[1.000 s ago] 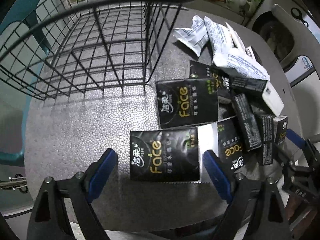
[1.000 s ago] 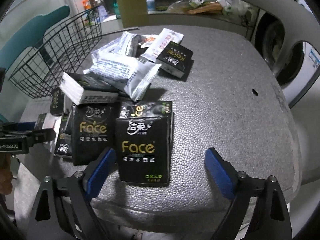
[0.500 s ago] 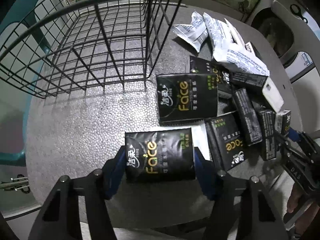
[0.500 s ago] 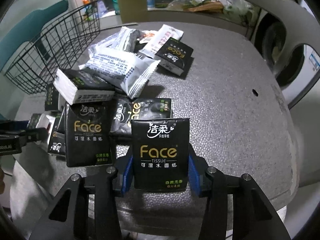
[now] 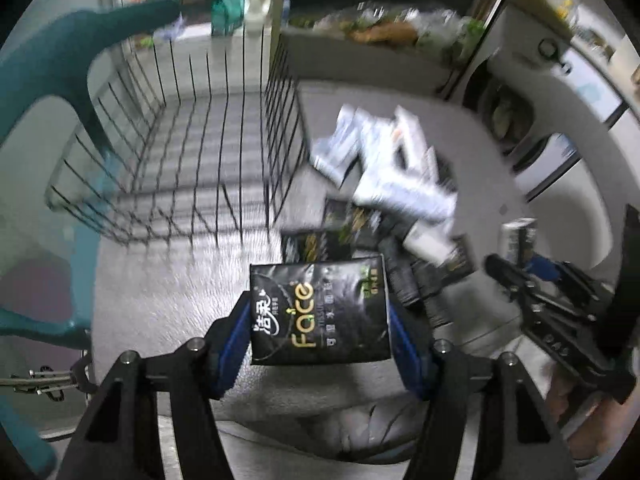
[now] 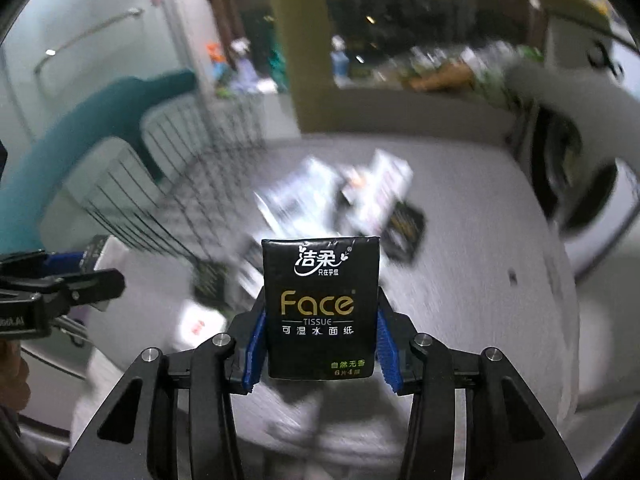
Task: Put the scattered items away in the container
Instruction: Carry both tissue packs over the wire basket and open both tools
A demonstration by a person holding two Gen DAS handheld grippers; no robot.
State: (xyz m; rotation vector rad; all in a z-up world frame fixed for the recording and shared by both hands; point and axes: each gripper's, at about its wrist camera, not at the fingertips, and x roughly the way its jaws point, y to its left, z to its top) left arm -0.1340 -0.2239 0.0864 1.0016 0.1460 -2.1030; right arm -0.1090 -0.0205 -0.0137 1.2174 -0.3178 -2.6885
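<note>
Both of your hand-held grippers have closed since a second ago. The left hand-held gripper (image 5: pixel 320 316) is clamped on one tissue pack (image 5: pixel 320 314), the right (image 6: pixel 320 340) on another (image 6: pixel 320 308). Both packs are now lifted off the desk (image 5: pixel 168 300). The basket (image 5: pixel 192 168) sits ahead-left, ready for both.

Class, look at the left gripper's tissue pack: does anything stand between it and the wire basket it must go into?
Only the basket's own near wall. The left gripper holds a black tissue pack above bare tabletop; the wire basket sits ahead and to the left, open-topped. The pack must go over the wall. The other packs lie to the right.
</note>
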